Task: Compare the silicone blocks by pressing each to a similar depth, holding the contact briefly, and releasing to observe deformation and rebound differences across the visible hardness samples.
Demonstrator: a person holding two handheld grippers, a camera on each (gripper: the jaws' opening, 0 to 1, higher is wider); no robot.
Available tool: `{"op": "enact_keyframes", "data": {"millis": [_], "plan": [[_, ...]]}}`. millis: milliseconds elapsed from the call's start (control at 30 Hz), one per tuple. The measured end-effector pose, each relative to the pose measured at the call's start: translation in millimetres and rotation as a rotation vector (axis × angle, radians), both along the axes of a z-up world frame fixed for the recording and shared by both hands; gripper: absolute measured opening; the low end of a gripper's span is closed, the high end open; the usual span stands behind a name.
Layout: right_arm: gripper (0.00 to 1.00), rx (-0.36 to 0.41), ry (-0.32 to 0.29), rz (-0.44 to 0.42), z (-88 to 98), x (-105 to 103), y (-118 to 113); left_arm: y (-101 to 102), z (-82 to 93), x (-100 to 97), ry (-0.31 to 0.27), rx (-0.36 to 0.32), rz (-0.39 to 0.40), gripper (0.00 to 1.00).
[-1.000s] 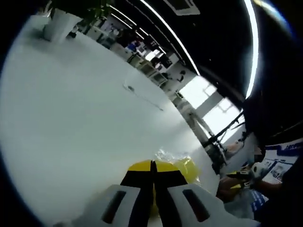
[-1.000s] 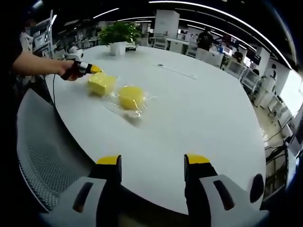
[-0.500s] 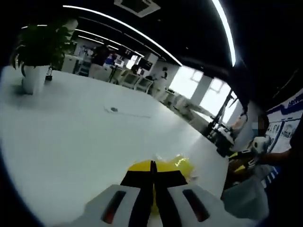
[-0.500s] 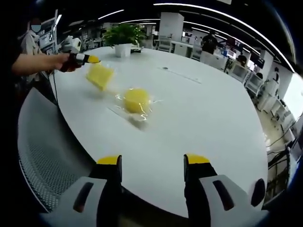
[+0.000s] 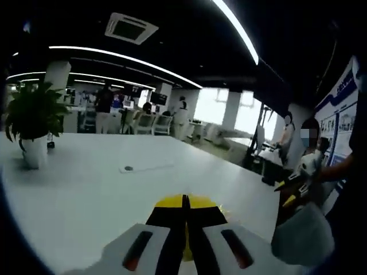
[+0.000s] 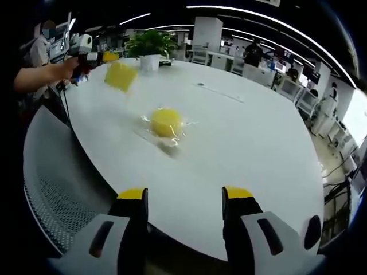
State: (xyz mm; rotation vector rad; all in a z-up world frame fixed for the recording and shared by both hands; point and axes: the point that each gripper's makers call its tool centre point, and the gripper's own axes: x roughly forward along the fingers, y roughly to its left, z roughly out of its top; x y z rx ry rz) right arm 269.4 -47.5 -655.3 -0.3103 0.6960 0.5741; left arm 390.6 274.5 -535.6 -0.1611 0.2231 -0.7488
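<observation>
Left gripper (image 5: pixel 184 201) — jaws closed on yellow block (image 5: pixel 183 201).

Left view low across white table (image 5: pixel 86 189); right view from table edge, facing opposite

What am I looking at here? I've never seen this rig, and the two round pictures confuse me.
A person carries two hand-held grippers, each with its own fisheye camera. The left gripper view looks past the left hand-held gripper, closed on a square yellow silicone block. The right gripper view shows that block lifted above the white table, the left hand-held gripper beside it. The right hand-held gripper is open and empty. A round yellow block in clear wrap lies on the table near a potted plant.
</observation>
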Motion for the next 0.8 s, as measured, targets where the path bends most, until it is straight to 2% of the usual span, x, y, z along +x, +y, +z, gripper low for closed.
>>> {"op": "enact_keyframes", "data": {"millis": [233,300,467,600,800], "plan": [[0.46,0.006,-0.007,0.006,2.3,1,3,-11,18.2,-3.1,-0.052,0.027,-0.035,0.0],[0.46,0.007,-0.013,0.011,3.9,3,3,-14,27.8,-3.4,-0.089,0.042,-0.053,0.0],[0.46,0.006,-0.027,0.022,11.3,9,3,-30,56.6,-9.7,-0.135,0.042,-0.114,0.0],[0.46,0.013,-0.039,0.03,16.7,13,3,-39,78.8,-11.3,-0.167,0.016,-0.146,0.0],[0.46,0.014,-0.038,0.045,17.6,15,4,-48,95.5,-11.0,-0.208,0.026,-0.167,0.0]]}}
